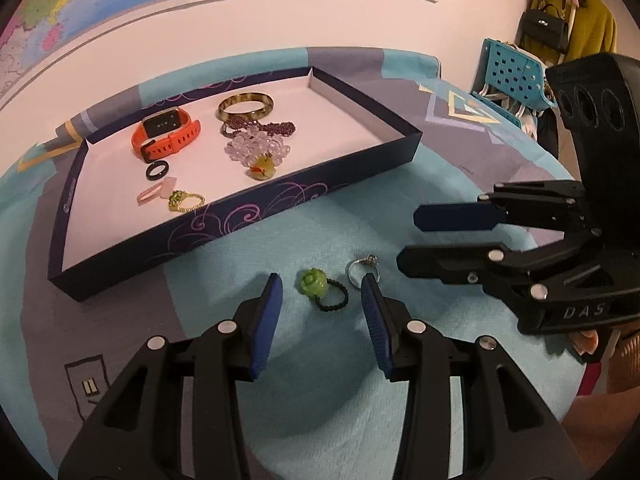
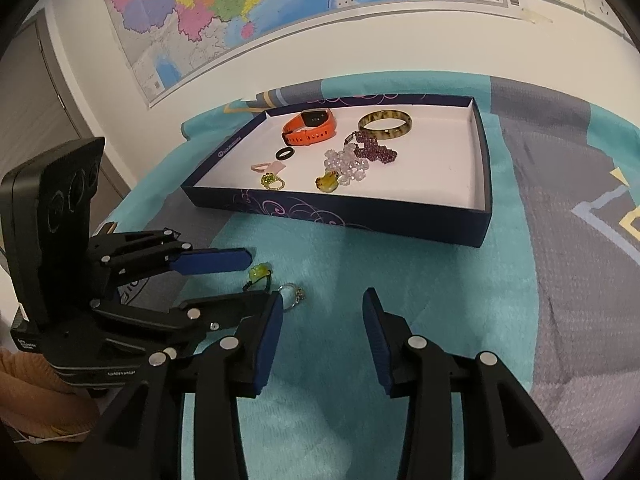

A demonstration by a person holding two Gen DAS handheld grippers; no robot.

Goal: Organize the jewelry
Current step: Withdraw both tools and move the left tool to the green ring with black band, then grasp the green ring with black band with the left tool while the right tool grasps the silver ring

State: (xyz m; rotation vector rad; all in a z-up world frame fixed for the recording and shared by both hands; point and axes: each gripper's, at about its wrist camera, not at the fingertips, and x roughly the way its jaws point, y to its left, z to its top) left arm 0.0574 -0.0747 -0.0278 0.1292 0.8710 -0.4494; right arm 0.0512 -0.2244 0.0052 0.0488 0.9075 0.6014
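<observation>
A green flower ring with a black band (image 1: 322, 289) and a silver ring (image 1: 361, 267) lie on the blue cloth in front of the dark box tray (image 1: 256, 216). My left gripper (image 1: 322, 286) is open, its pads on either side of the green ring. My right gripper (image 2: 323, 306) is open and empty; it shows in the left wrist view (image 1: 408, 236) just right of the rings. In the right wrist view the green ring (image 2: 259, 274) and silver ring (image 2: 291, 295) lie by the left gripper (image 2: 256, 278). The tray (image 2: 344, 216) holds an orange watch, bangle, bead strands, rings.
An orange watch (image 1: 166, 134), a bangle (image 1: 246, 106), bead bracelets (image 1: 256, 140) and small rings (image 1: 176, 196) lie in the tray's left half. A blue perforated basket (image 1: 516, 72) stands beyond the table's right edge. A wall with maps is behind.
</observation>
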